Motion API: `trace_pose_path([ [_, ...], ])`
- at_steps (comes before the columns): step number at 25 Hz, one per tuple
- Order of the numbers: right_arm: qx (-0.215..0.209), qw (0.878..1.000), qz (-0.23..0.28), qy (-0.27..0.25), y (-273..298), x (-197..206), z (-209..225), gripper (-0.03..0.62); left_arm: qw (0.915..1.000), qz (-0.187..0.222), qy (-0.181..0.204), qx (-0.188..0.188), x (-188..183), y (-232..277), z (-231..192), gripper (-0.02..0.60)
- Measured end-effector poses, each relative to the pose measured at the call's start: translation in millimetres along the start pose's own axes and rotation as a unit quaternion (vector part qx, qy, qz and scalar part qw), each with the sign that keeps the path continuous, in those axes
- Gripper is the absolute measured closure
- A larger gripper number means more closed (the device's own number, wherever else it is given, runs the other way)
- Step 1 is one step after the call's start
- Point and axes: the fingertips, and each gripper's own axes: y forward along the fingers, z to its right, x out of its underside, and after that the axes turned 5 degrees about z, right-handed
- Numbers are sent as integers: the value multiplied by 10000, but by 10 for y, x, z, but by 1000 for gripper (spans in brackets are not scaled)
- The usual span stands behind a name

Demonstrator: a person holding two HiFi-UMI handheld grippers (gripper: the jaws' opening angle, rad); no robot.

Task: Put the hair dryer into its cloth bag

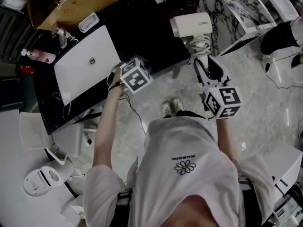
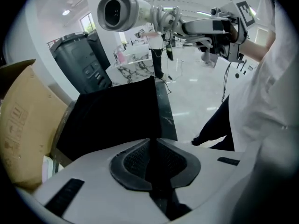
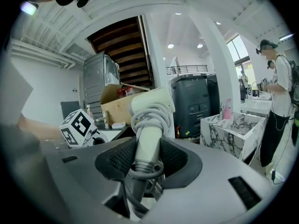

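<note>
Two grippers were at work, one in each of my hands, each with its own job. My right gripper (image 3: 148, 157) had its fingers pinching the handle of the hair dryer (image 1: 191, 24) low down, near where the cord (image 1: 200, 44) leaves it, so the white body hung in the air at the right end of the black table (image 1: 142, 25), resting on nothing. That grip seemed sensible to me: with the handle taken, the barrel was free to go in first, and its open end faced left toward my other hand. The cord was wound in one bundle round the handle (a loose tail would likely snag on the bag's mouth). My left gripper (image 2: 152, 160) pointed steeply down at the table's near edge, fingers pressed almost together with only a thin dark strip between the pads. I took that strip for the hem of the cloth bag (image 2: 112, 120), which lay flat and black on the tabletop just beyond the jaws, though black cloth on a black table made the edge hard to read. Pinched there, one lip could be lifted to open the mouth. Dryer and bag were well apart, so nothing was in yet. By count: one dryer, one bag, one cord bundle, one closed white laptop (image 1: 87, 63) on the table to the left, two marker cubes (image 1: 136, 74).
</note>
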Motion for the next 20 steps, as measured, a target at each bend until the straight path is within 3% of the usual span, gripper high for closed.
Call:
trace_pose_path([
  [5,-48,10000,-45,-49,-9,13,3,441,9997,44,-208,116,-30,-9,-1,552],
  [8,-160,9998,-83,-97,-11,1,-31,441,9976,327,-604,118,-131,-84,-42,554],
  [12,-360,9991,-144,-150,-12,7,-128,441,9879,970,-1193,181,-320,-262,-144,555],
  [15,-506,9983,-221,-200,-28,32,-195,441,9823,1255,-1385,-69,-421,-406,-291,555],
  [20,-926,9944,-488,-127,-108,136,-328,441,9662,1823,-1757,-485,-625,-643,-552,555],
])
